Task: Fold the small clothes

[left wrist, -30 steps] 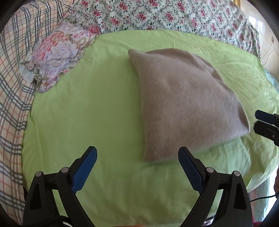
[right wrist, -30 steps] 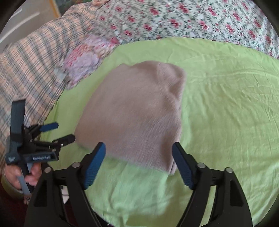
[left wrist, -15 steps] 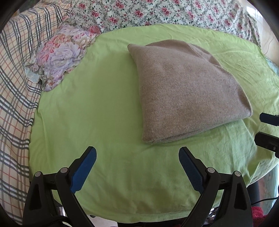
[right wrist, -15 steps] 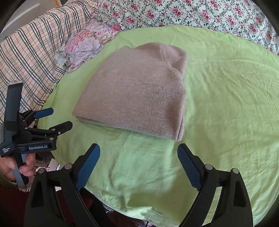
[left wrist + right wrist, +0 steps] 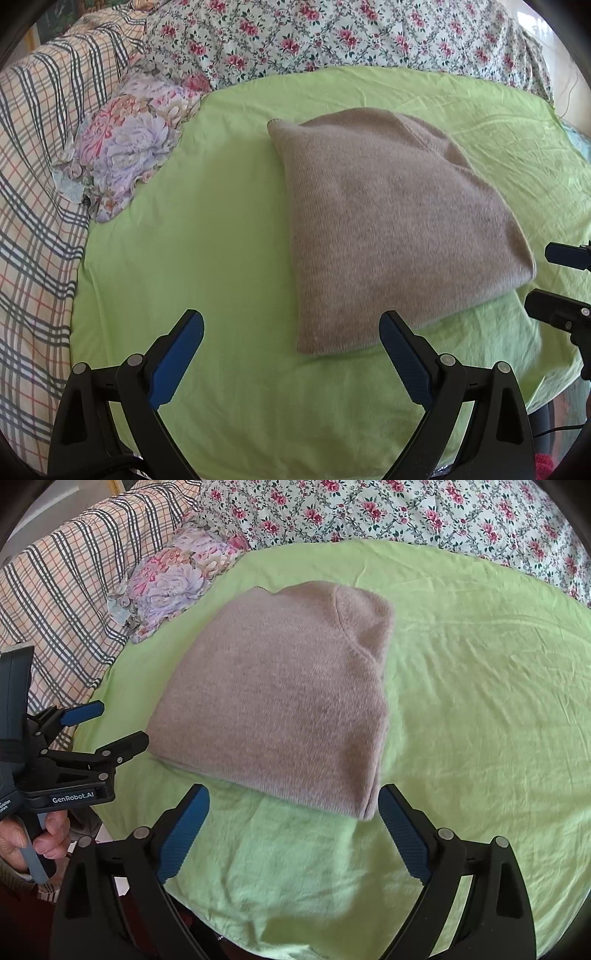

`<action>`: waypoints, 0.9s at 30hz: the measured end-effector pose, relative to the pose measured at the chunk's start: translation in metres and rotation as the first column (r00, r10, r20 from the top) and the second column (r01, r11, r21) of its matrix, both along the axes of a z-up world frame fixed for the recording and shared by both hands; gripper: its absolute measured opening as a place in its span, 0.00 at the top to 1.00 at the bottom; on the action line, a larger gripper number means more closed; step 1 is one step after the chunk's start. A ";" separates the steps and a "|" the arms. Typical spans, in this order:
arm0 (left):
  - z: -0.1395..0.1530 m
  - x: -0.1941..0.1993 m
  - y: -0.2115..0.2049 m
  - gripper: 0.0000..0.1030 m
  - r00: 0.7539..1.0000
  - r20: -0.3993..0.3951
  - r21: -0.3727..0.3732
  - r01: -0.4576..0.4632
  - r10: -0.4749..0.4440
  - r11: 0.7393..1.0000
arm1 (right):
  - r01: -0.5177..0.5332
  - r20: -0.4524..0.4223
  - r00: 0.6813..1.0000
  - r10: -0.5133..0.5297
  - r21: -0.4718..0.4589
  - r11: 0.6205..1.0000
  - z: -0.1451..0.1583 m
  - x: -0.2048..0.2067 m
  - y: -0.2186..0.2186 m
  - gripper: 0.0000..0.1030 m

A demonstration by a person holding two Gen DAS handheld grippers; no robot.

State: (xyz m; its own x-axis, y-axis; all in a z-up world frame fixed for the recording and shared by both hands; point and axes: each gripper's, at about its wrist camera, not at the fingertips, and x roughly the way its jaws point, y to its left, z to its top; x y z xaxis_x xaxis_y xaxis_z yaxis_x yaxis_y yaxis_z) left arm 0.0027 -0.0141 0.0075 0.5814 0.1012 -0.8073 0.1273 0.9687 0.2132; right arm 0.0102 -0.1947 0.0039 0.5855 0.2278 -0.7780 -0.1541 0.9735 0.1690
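Note:
A beige knitted garment point(image 5: 391, 229) lies folded flat on the green sheet point(image 5: 207, 258); it also shows in the right wrist view point(image 5: 280, 705). My left gripper point(image 5: 291, 354) is open and empty, just in front of the garment's near left corner. It shows from the side in the right wrist view point(image 5: 110, 727), left of the garment. My right gripper point(image 5: 293, 829) is open and empty, just in front of the garment's near edge. Its fingertips show at the right edge of the left wrist view point(image 5: 554, 277).
A folded floral cloth point(image 5: 129, 144) lies at the far left edge of the sheet, also in the right wrist view point(image 5: 173, 579). A plaid blanket point(image 5: 33, 192) lies to the left and a flowered blanket point(image 5: 332, 33) behind. The sheet's front edge point(image 5: 280, 941) drops off near me.
Both grippers stayed open and empty. Both have moved back in toward the garment after pulling away half a second ago. The garment has not moved.

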 end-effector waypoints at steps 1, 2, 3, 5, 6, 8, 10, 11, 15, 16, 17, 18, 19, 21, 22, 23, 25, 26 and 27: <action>0.001 0.003 0.000 0.06 1.000 0.001 0.000 -0.001 0.001 1.000 | -0.001 0.000 1.000 0.001 0.001 1.000 0.000 0.002 0.001 0.09; 0.001 0.005 0.000 0.06 1.000 0.002 0.001 -0.001 0.001 1.000 | -0.004 -0.002 1.000 0.004 0.003 1.000 0.000 0.004 0.002 0.09; 0.001 0.007 0.001 0.06 1.000 0.001 0.000 -0.002 0.002 1.000 | -0.001 -0.004 1.000 0.001 0.003 1.000 0.000 0.004 0.003 0.09; 0.001 0.011 0.001 0.06 1.000 -0.001 -0.001 -0.006 0.006 1.000 | -0.002 -0.007 1.000 0.002 -0.001 1.000 0.001 0.008 0.005 0.09; 0.002 0.013 0.001 0.06 1.000 -0.001 -0.001 -0.007 0.007 1.000 | -0.005 -0.006 1.000 0.005 -0.002 1.000 0.001 0.010 0.006 0.09; 0.002 0.015 0.002 0.06 1.000 -0.002 0.001 -0.010 0.010 1.000 | -0.008 -0.006 1.000 0.008 -0.007 1.000 0.003 0.014 0.007 0.08; 0.002 0.019 0.002 0.06 1.000 -0.003 0.000 -0.012 0.012 1.000 | -0.011 -0.005 1.000 0.011 -0.010 1.000 0.004 0.017 0.008 0.08; 0.003 0.021 0.002 0.06 1.000 -0.004 -0.002 -0.013 0.013 1.000 | -0.011 -0.005 1.000 0.011 -0.011 1.000 0.005 0.018 0.008 0.08; 0.003 0.026 0.001 0.06 1.000 -0.005 -0.005 -0.015 0.015 1.000 | -0.018 -0.005 1.000 0.018 -0.014 1.000 0.006 0.024 0.008 0.08; 0.003 0.026 0.001 0.06 1.000 -0.006 -0.007 -0.016 0.016 1.000 | -0.020 -0.006 1.000 0.019 -0.013 1.000 0.007 0.025 0.009 0.08; 0.003 0.027 0.001 0.06 1.000 -0.007 -0.010 -0.015 0.015 1.000 | -0.019 -0.006 1.000 0.019 -0.012 1.000 0.007 0.025 0.009 0.08; 0.002 0.027 0.000 0.06 1.000 -0.008 -0.011 -0.014 0.014 1.000 | -0.023 -0.007 1.000 0.023 -0.014 1.000 0.007 0.027 0.009 0.08; 0.002 0.028 0.000 0.06 1.000 -0.007 -0.011 -0.013 0.013 1.000 | -0.020 -0.007 1.000 0.020 -0.014 1.000 0.007 0.026 0.010 0.07; 0.003 0.029 -0.001 0.06 1.000 -0.005 -0.011 -0.013 0.013 1.000 | -0.027 -0.007 1.000 0.027 -0.014 1.000 0.008 0.030 0.010 0.07; 0.003 0.030 -0.001 0.06 1.000 -0.004 -0.012 -0.013 0.013 1.000 | -0.030 -0.007 1.000 0.029 -0.014 0.999 0.008 0.031 0.010 0.07; 0.003 0.030 -0.001 0.06 1.000 -0.003 -0.013 -0.013 0.013 1.000 | -0.030 -0.007 1.000 0.030 -0.013 0.999 0.008 0.033 0.010 0.07; 0.004 0.032 -0.001 0.06 1.000 -0.002 -0.017 -0.013 0.013 1.000 | -0.030 -0.008 1.000 0.030 -0.013 0.999 0.008 0.033 0.010 0.07; 0.004 0.034 0.000 0.06 1.000 -0.001 -0.019 -0.012 0.012 1.000 | -0.030 -0.009 1.000 0.030 -0.013 0.999 0.008 0.034 0.011 0.07; 0.004 0.034 0.000 0.06 1.000 0.000 -0.021 -0.014 0.014 1.000 | -0.030 -0.009 1.000 0.030 -0.014 0.999 0.008 0.035 0.012 0.07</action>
